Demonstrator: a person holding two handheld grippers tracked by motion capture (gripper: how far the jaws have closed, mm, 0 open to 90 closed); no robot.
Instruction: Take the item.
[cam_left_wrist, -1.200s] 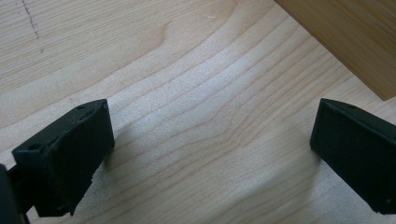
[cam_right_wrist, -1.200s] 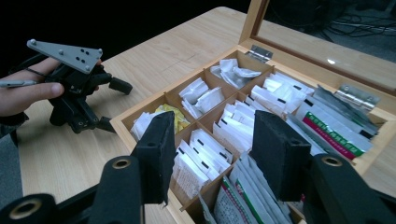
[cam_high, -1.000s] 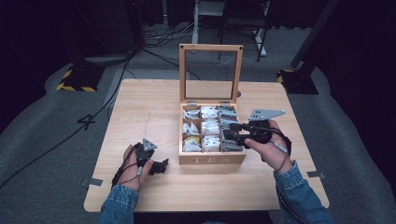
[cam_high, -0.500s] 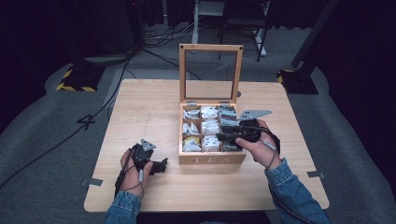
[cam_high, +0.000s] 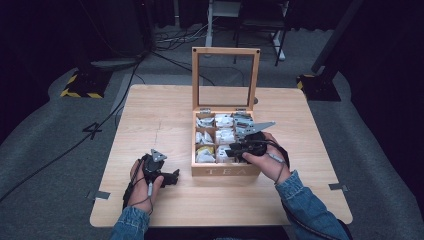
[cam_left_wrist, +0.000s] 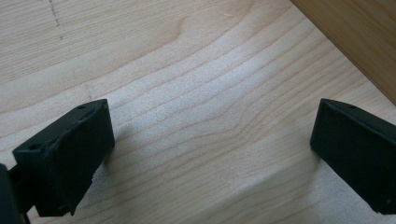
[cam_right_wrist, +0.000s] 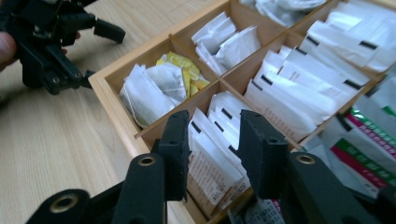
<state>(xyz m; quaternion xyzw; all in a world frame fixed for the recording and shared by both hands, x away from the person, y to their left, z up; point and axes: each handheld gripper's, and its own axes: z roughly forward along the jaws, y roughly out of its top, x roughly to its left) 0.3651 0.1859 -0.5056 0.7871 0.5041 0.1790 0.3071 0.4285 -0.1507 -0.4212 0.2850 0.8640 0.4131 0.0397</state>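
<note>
Now right tool (cam_right_wrist: 212, 140), jaws narrow, straddles white tea packets (cam_right_wrist: 217, 140) in wooden box (cam_high: 225, 170); left tool (cam_left_wrist: 212, 140) wide over table (cam_left_wrist: 187, 93).

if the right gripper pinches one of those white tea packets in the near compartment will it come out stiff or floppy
Probably floppy: the packets look like thin, flat paper sachets, so one would likely bend above the right gripper. Likely very light. They stand packed tight on edge in the tea box, so a neighbour may drag up too.

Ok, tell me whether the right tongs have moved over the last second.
Yes. The right tongs moved toward the person and leftward, from the tea box's right side to over its front middle compartment.
</note>
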